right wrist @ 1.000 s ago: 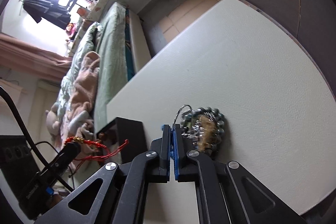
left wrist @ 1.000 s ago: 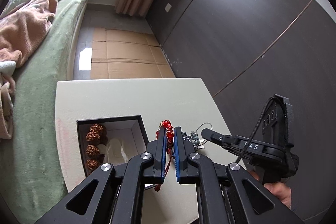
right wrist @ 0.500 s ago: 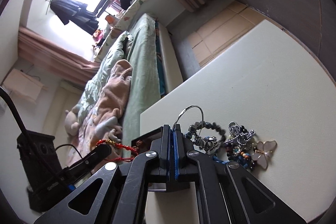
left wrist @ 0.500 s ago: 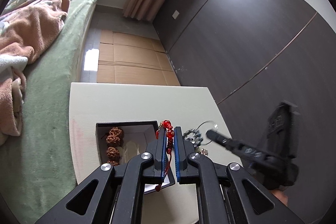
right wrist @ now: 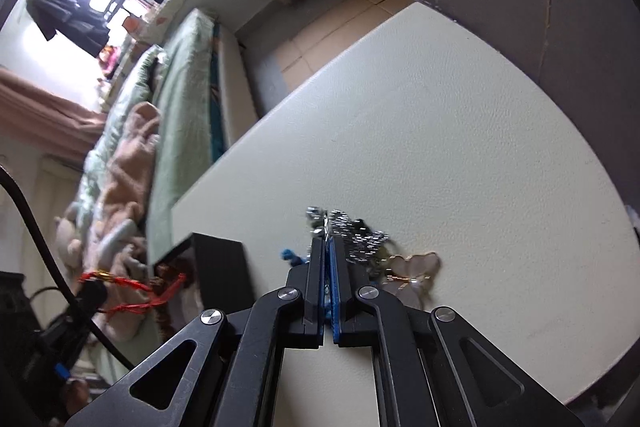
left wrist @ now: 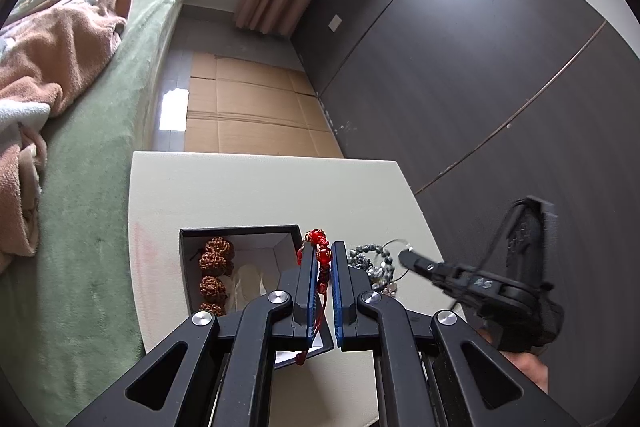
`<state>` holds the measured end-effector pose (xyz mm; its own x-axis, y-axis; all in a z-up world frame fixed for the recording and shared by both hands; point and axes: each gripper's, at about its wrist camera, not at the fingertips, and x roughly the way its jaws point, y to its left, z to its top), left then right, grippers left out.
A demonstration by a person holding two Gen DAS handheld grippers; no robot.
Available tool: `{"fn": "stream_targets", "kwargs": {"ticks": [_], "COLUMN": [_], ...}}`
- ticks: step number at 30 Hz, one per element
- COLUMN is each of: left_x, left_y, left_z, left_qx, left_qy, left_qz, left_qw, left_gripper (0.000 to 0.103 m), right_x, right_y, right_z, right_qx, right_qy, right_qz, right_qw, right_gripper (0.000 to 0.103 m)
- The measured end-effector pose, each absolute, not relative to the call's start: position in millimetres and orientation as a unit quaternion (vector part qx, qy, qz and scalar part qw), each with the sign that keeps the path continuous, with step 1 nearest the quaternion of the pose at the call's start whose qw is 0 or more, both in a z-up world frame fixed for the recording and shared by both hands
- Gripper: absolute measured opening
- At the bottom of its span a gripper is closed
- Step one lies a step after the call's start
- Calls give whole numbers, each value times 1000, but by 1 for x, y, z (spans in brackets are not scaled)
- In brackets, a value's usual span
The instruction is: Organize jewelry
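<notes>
Holding the red bracelet [left wrist: 323,261] clamped in my left tool [left wrist: 322,259] beside the box [left wrist: 240,231], I risk its cord snagging the rim. My right tool [right wrist: 329,247] looks pressed together at the pile [right wrist: 352,239] on the surface [right wrist: 440,131]; whether it grips anything I cannot tell.

A matt, finely pebbled cream surface is seen on the table [right wrist: 460,131]. Glossy red glass-like beads on red cord make up the bracelet [left wrist: 323,255], while rough, knobbly brown seed beads [left wrist: 214,269] are seen in the matt black box [left wrist: 240,230]. Shiny metal is shown by the jewelry pile [right wrist: 360,239].
</notes>
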<state>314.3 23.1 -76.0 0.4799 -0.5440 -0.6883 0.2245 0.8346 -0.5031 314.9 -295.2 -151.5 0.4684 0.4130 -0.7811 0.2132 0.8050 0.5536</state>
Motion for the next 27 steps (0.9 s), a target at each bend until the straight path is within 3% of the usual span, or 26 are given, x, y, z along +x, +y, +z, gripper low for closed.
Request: {"fn": "stream_targets", "kwargs": {"ticks": [7,19,21,23,27], "left_x": [315,318,322,323,318], "left_y": [25,47,50,54,63], "left_z": [-75,-82,-86,-87,-79], "left_qx": [-176,-188,-197,-212,-219], "left_qy": [455,463,475,472,447], "left_qz": [-227,-192,-189,-190,-180], "left_qw": [843,845,837,834,848], "left_gripper": [7,9,28,67,72], "right_x": [306,298,298,299,302], "right_y": [-286,-246,-236,-227,-213], "right_z": [-105,-83,-82,-84,-88], "right_qx": [327,313,306,301,293], "right_qy": [414,380,381,386,397], "right_qz": [166,260,272,278,286], "right_qw": [833,831,829,826,821], "right_gripper": [4,4,4,4,4]}}
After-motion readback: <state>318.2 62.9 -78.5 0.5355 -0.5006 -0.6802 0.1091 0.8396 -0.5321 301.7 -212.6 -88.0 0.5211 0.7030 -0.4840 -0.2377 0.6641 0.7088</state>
